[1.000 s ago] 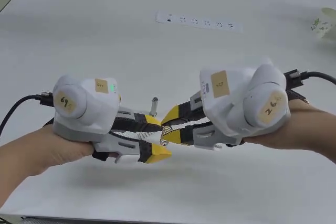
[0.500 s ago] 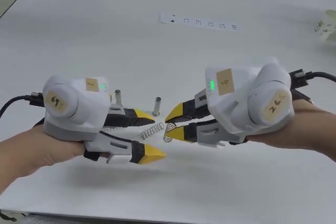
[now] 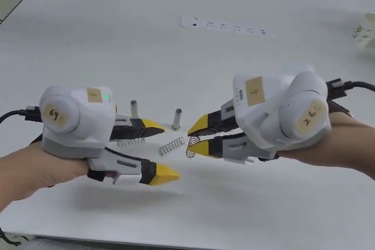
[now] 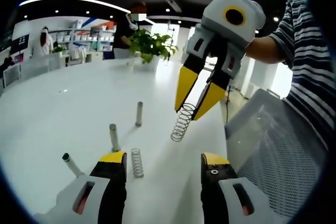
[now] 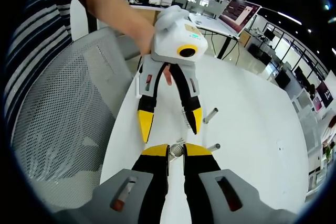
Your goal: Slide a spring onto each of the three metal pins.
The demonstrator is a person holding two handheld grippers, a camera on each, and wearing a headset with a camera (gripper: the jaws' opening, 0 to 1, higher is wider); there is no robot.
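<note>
**First spring pinched, no pin loaded yet**

On the white desk (image 3: pixel 246 4) I judge I'm at the very start of the task. My right gripper (image 3: pixel 197 136) is nearly closed, pinching one end of the held spring (image 4: pixel 182 121). My left gripper (image 3: pixel 159 149) stands wide and empty. The three metal pins (image 4: pixel 139 114) stand upright and bare.

The held spring hangs clear of the desk. Its free end drops into the space between my grippers, near the closest pin but not over it. A second spring (image 4: pixel 137 162) lies flat on the desk, just beside one jaw of my left gripper.

Next I need to bring the free end above a pin, line the coil up with the pin's axis and lower it straight. The coil looks floppy to me, so the left gripper may have to steady it.

Both my hands are low over the desk, with the grippers pointing inwards at each other, tips near but apart.
</note>
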